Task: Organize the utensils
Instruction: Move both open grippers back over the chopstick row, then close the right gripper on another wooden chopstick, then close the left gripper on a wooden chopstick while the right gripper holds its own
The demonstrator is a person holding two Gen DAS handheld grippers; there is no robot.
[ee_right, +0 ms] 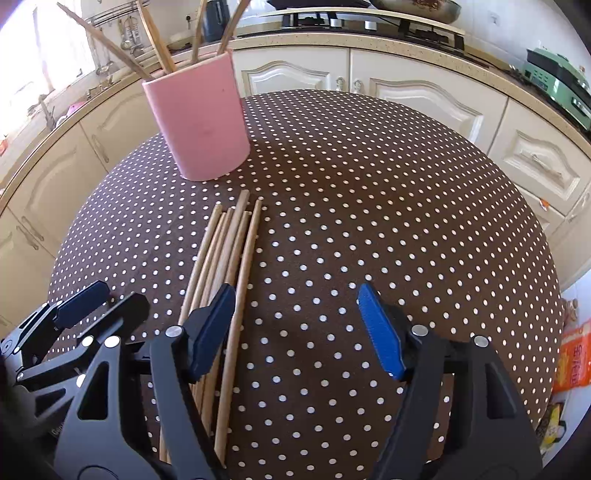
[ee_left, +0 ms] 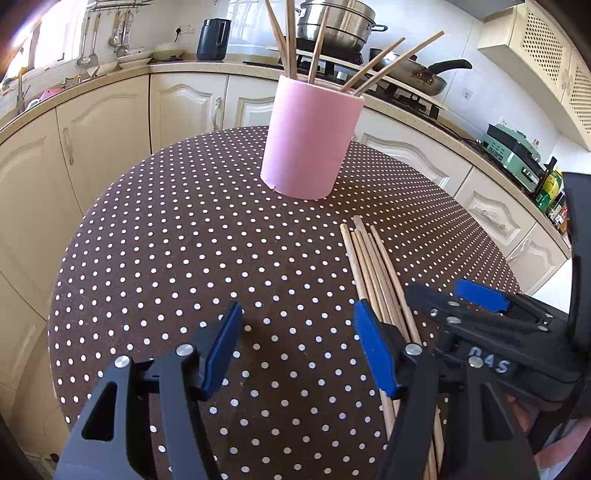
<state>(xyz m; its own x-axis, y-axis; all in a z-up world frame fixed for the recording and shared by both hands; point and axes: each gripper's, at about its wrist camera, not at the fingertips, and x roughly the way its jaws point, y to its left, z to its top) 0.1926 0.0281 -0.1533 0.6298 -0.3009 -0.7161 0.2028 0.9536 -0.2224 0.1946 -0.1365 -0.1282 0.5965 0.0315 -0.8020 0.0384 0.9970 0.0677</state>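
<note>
A pink cylindrical holder point(ee_left: 308, 142) stands upright on the round dotted table point(ee_left: 184, 258), with several wooden chopsticks point(ee_left: 291, 40) sticking out of it. It also shows in the right wrist view point(ee_right: 201, 118). Several loose wooden chopsticks point(ee_left: 373, 269) lie side by side on the table in front of the holder; they show in the right wrist view point(ee_right: 225, 258) too. My left gripper point(ee_left: 297, 336) is open and empty, just left of the loose chopsticks. My right gripper point(ee_right: 297, 325) is open and empty, just right of them, its left finger over the bundle.
Cream kitchen cabinets point(ee_left: 110, 122) and a counter curve round behind the table. A stove with a steel pot point(ee_left: 332, 22) and a frying pan point(ee_left: 417, 74) is behind the holder. A dark kettle point(ee_left: 212, 38) and a green appliance point(ee_left: 513, 155) stand on the counter.
</note>
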